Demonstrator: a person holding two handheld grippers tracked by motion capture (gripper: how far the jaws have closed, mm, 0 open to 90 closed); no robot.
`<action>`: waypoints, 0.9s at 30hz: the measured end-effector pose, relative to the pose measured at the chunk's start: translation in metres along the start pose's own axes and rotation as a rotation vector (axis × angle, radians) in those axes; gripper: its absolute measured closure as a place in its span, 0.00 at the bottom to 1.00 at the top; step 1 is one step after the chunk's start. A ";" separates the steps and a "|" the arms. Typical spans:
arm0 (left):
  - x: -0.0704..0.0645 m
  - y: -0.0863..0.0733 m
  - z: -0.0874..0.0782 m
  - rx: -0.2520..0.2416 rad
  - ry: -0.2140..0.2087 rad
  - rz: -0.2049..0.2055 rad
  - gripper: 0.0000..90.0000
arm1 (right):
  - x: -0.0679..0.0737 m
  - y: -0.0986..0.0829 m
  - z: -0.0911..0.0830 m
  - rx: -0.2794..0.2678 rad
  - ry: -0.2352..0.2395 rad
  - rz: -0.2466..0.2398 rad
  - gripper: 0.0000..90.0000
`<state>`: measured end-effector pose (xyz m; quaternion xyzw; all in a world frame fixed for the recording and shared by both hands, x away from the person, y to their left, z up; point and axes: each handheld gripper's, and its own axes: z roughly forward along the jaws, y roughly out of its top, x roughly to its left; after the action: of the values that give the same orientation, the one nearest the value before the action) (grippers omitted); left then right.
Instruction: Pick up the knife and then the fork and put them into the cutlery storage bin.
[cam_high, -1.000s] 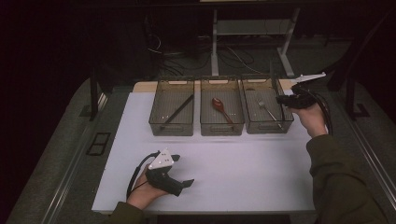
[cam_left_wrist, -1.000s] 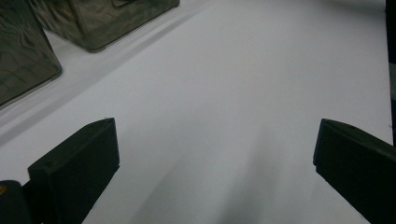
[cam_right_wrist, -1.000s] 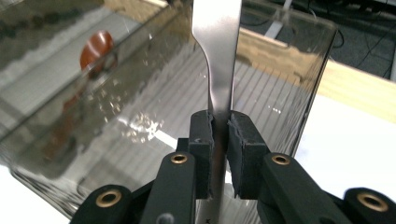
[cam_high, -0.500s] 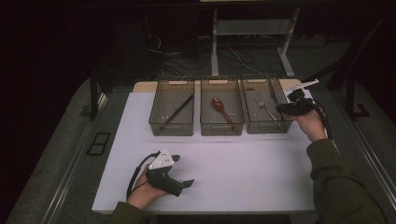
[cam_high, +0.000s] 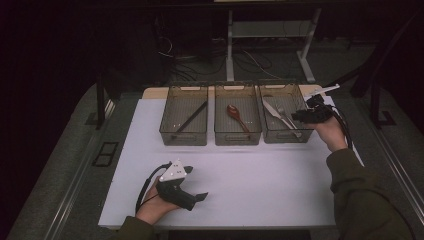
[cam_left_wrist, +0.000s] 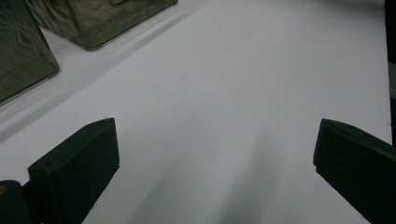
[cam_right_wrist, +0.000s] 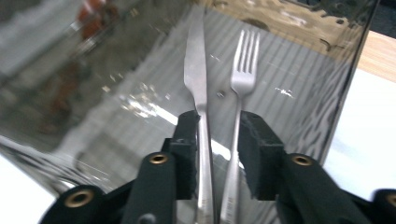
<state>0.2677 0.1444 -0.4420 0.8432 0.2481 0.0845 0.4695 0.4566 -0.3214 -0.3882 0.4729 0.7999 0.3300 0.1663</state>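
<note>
Three clear bins stand in a row at the back of the white table (cam_high: 260, 180). The right bin (cam_high: 285, 138) holds a steel knife (cam_high: 270, 107) and fork (cam_high: 286, 118) lying side by side. My right gripper (cam_high: 297, 118) is at that bin's right wall. In the right gripper view its jaws stand a narrow gap apart, my right gripper (cam_right_wrist: 217, 123) straddling both handles of the knife (cam_right_wrist: 195, 65) and fork (cam_right_wrist: 245, 60); whether the jaws press on them is unclear. My left gripper (cam_high: 197, 183) rests on the table at the front left. In the left gripper view, my left gripper (cam_left_wrist: 215, 154) is wide open over bare table.
The middle bin holds a reddish-brown spoon (cam_high: 237, 116), and the left bin (cam_high: 183, 138) holds a thin black stick (cam_high: 190, 118). Two bin corners (cam_left_wrist: 116, 18) show at the top left of the left gripper view. A wooden strip (cam_right_wrist: 378, 56) runs behind the bins. The surroundings are dark.
My right hand has come down and slightly left, from above the right bin's far corner to its right wall. The knife and fork have not moved. The left hand stayed still.
</note>
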 end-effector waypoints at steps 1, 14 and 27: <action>0.000 0.000 0.000 0.000 0.000 0.000 0.00 | 0.000 0.000 -0.001 -0.011 0.015 0.014 0.69; 0.003 0.002 0.001 0.001 0.007 -0.006 0.00 | 0.014 -0.009 -0.025 -0.126 0.124 0.045 0.40; 0.006 0.002 0.001 -0.004 0.015 -0.018 0.00 | 0.047 -0.038 -0.048 -0.213 0.165 -0.015 0.25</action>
<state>0.2738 0.1453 -0.4418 0.8392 0.2590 0.0871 0.4701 0.3812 -0.3115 -0.3767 0.4178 0.7747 0.4497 0.1517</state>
